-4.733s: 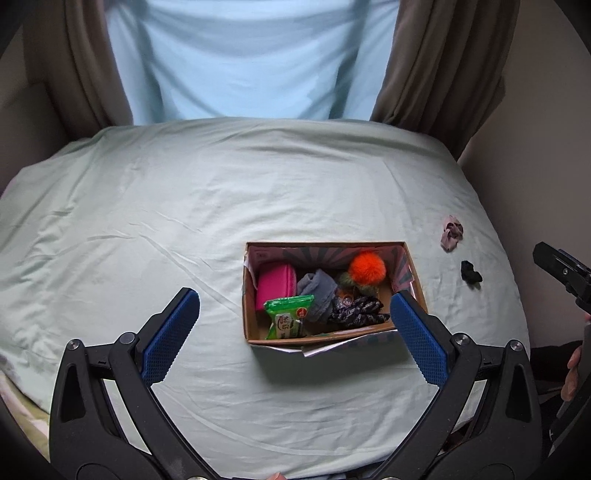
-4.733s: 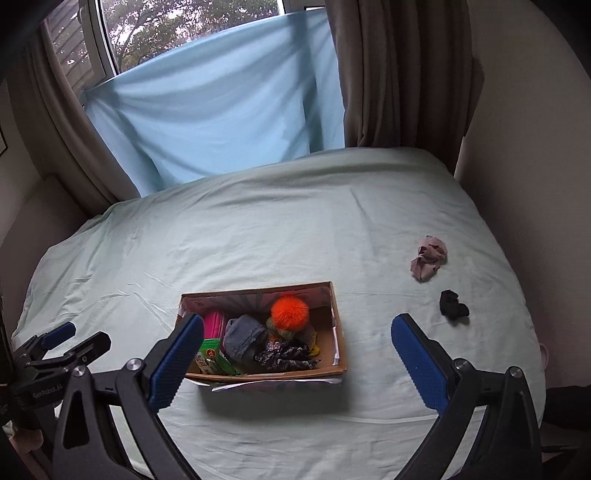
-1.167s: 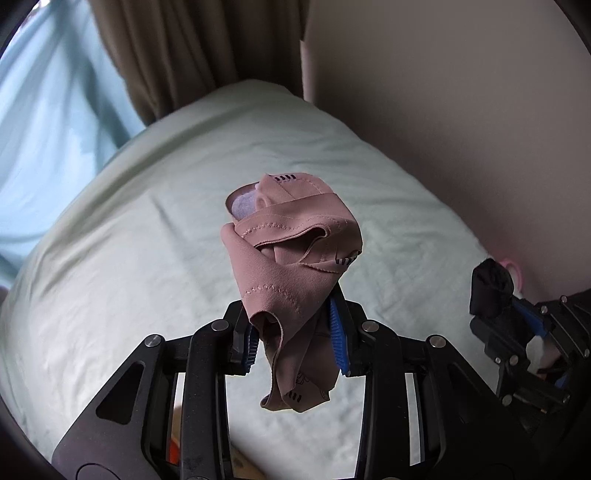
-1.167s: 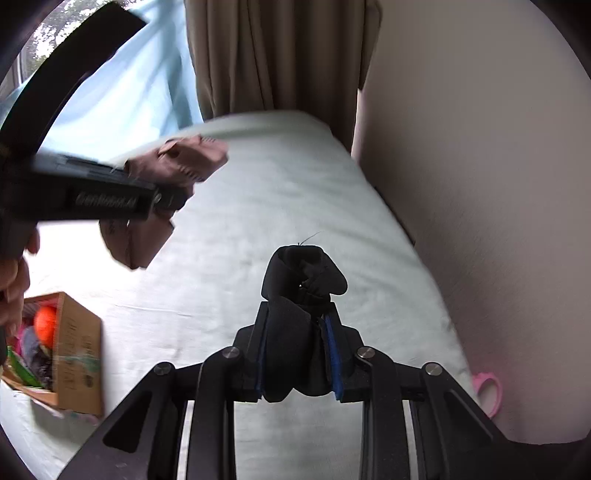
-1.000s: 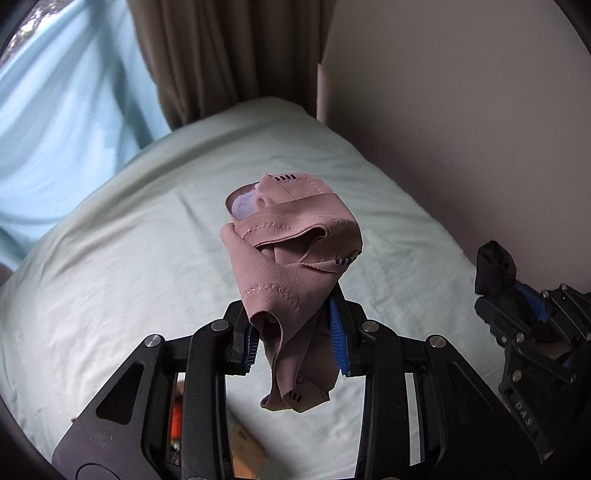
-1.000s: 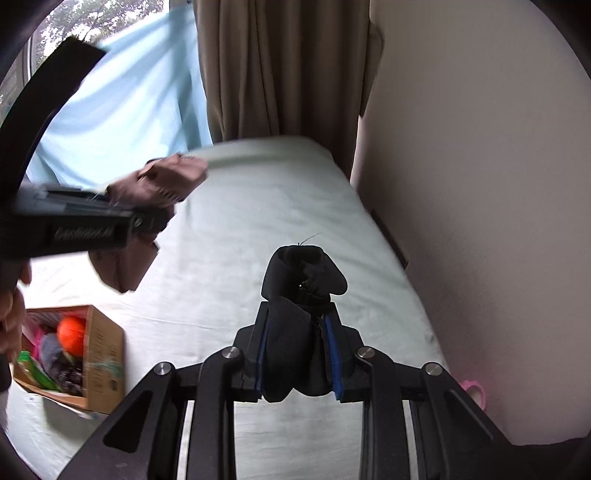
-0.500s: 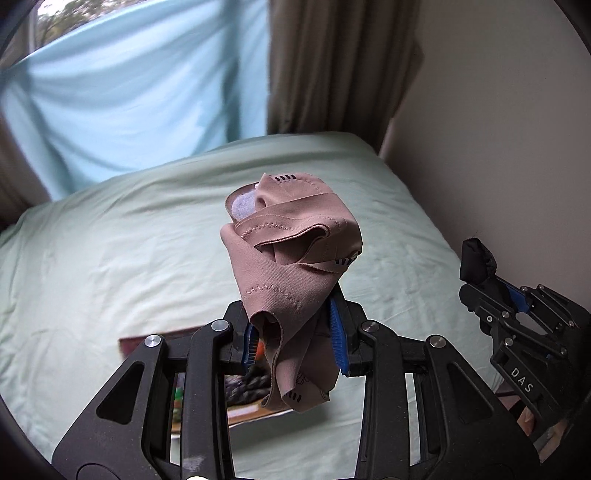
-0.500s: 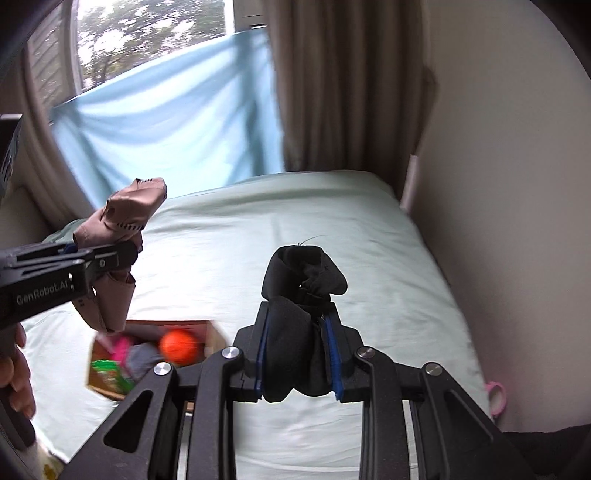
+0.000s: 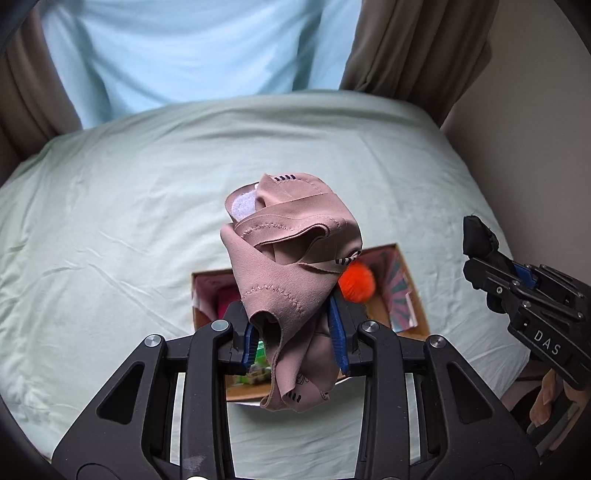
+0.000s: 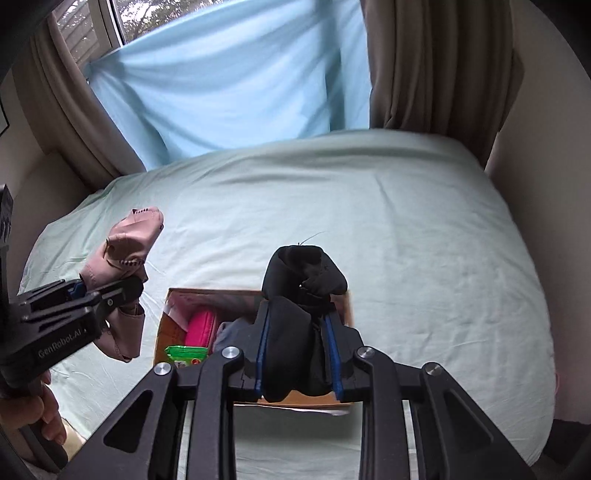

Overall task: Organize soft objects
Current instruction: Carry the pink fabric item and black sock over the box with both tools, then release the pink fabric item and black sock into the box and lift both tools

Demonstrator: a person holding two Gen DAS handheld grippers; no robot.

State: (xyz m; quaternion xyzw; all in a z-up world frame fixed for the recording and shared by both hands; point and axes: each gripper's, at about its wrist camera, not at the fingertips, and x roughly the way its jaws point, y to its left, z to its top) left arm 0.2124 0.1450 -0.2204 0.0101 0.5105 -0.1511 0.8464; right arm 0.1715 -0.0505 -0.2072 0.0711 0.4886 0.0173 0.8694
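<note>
The left claw (image 9: 295, 332) grips a pink cloth (image 9: 291, 266) and the right claw (image 10: 297, 354) a black cloth (image 10: 301, 280), both held above the box (image 10: 164, 332) at frame centre. Both pickups look done; dropping them in remains.

bed (image 10: 406, 229) pale-green sheet | window (image 10: 155, 14) w/ blue cloth (image 10: 236, 81) | brown curtains (image 10: 436, 62) | beige wall (image 9: 535, 122)

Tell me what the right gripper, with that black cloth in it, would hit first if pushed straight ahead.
Probably the cardboard box: the right gripper, shut on the black cloth, points down at it, likely its right half. Depth is unclear.
</note>
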